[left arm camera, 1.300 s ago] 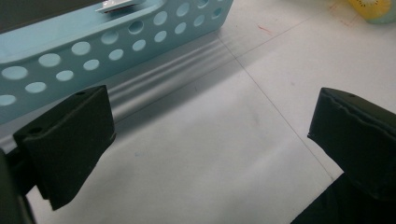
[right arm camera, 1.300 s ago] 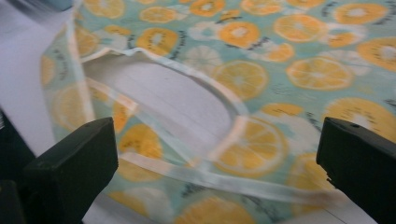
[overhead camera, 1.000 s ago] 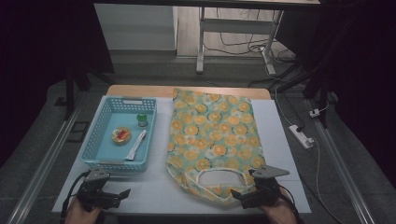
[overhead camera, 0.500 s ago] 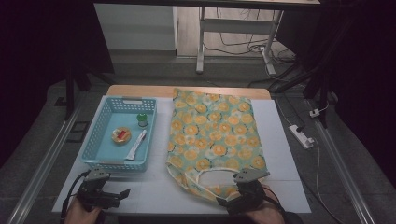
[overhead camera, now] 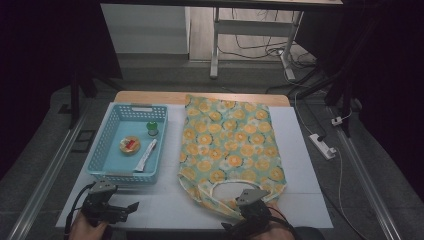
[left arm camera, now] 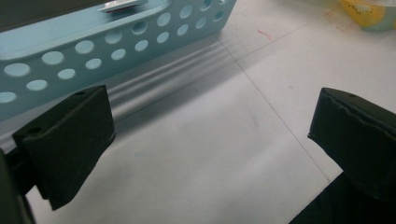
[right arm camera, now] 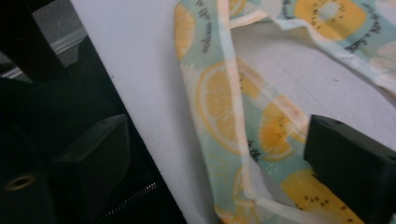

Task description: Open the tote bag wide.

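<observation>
A cloth bag (overhead camera: 227, 145) printed with orange and kiwi slices lies flat on the white table, its handle loop (overhead camera: 212, 197) toward the near edge. My right gripper (overhead camera: 248, 204) hovers over that handle. In the right gripper view the handle strap (right arm camera: 224, 107) runs between the wide jaws of the right gripper (right arm camera: 219, 140); the jaws have just been closing a little and the pads do not touch the strap. My left gripper (overhead camera: 131, 206) rests low at the near left, open with nothing between its fingers, in front of the blue basket (overhead camera: 100, 150). In its own view the left gripper (left arm camera: 210, 116) faces bare table.
The basket wall (left arm camera: 116, 42) stands close ahead of the left gripper; inside lie a green-topped item (overhead camera: 152, 128), a round red and yellow item (overhead camera: 129, 145) and a white sachet (overhead camera: 145, 156). A power strip (overhead camera: 322, 146) lies off the table's right side.
The right gripper has slid left along the near edge and sunk slightly, ending over the bag's handle. The left gripper has stayed put.
</observation>
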